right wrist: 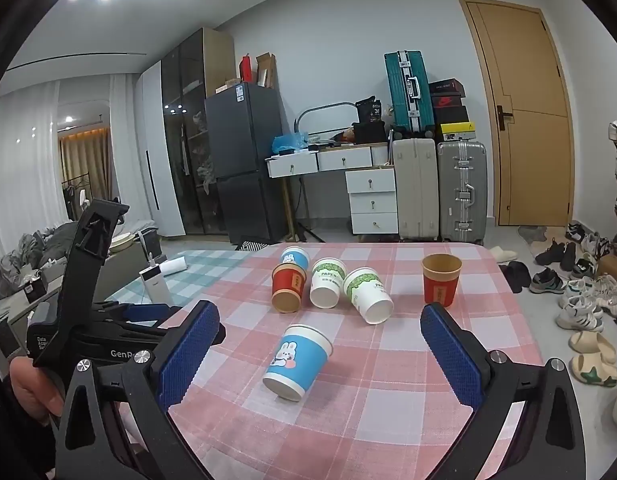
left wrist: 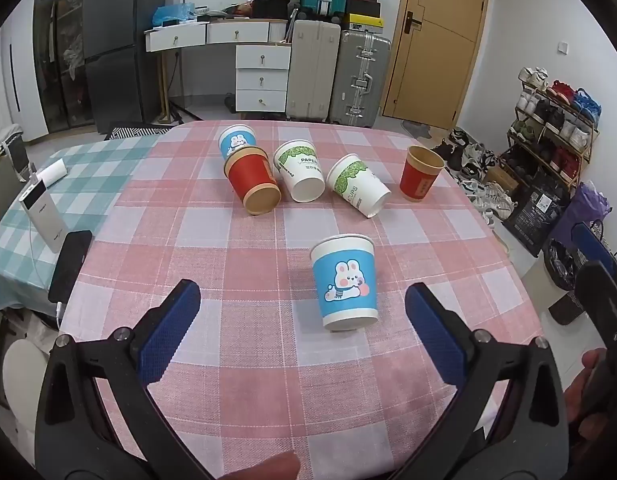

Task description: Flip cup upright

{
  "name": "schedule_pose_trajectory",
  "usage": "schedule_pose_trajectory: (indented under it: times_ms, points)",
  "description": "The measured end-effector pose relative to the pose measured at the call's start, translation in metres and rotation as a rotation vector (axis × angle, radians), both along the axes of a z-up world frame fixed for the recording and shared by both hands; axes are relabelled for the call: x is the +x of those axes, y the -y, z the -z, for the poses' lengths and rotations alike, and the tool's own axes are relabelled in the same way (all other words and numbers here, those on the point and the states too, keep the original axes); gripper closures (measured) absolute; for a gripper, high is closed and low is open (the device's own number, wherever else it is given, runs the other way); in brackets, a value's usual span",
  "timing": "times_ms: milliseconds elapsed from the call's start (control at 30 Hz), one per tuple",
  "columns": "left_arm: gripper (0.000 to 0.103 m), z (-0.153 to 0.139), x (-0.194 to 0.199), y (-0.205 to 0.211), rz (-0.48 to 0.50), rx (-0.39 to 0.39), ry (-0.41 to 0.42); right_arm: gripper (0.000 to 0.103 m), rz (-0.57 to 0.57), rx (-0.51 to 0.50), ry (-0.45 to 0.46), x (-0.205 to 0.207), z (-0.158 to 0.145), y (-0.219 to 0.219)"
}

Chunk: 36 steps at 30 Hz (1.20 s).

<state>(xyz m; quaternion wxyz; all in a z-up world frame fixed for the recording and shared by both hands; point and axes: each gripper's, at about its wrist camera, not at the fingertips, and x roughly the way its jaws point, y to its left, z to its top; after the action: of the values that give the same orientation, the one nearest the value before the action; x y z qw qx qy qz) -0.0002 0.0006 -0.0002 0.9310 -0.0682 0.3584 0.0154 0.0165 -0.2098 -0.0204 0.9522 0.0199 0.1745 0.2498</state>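
Observation:
A blue bunny cup (left wrist: 345,283) lies on its side on the pink checked tablecloth (left wrist: 236,240), bottom toward me; it also shows in the right wrist view (right wrist: 298,361). My left gripper (left wrist: 302,304) is open and empty, just short of it. My right gripper (right wrist: 320,324) is open and empty, above and before the cup. Farther back lie a red cup (left wrist: 254,182), two white-green cups (left wrist: 300,170) (left wrist: 358,184) and a second blue cup (left wrist: 236,140). One red cup (left wrist: 420,174) stands upright at the right.
A power bank (left wrist: 42,210) and a phone (left wrist: 70,264) lie on the teal cloth at the left. Shoes (right wrist: 580,304) cover the floor right of the table. Suitcases (right wrist: 460,188) and drawers (right wrist: 372,200) stand at the back wall.

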Motion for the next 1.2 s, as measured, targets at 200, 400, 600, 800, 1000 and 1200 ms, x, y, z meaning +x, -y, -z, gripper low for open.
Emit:
schedule_pose_trajectory:
  times_ms: [200, 400, 600, 800, 1000, 1200]
  points:
    - [0.001, 0.0, 0.0, 0.0, 0.004, 0.001, -0.001, 0.0, 0.002, 0.011, -0.003, 0.0, 0.0, 0.001]
    - [0.001, 0.0, -0.001, 0.001, -0.001, 0.0, -0.002, 0.0, -0.001, 0.011, -0.01, 0.003, 0.001, -0.008]
    - [0.001, 0.002, -0.001, -0.002, -0.001, -0.003, -0.006, 0.0, 0.0, 0.024, -0.013, 0.001, 0.002, 0.0]
    - [0.001, 0.006, -0.002, -0.005, 0.002, -0.006, -0.013, 0.0, -0.004, 0.018, -0.021, 0.002, 0.002, -0.001]
    - [0.001, 0.014, 0.002, -0.012, 0.004, -0.011, -0.022, 0.0, -0.005, 0.024, -0.022, 0.004, 0.001, 0.0]
    - [0.001, 0.012, 0.004, -0.009, 0.004, -0.01, -0.025, 0.0, -0.005, 0.022, -0.02, 0.003, 0.001, 0.0]
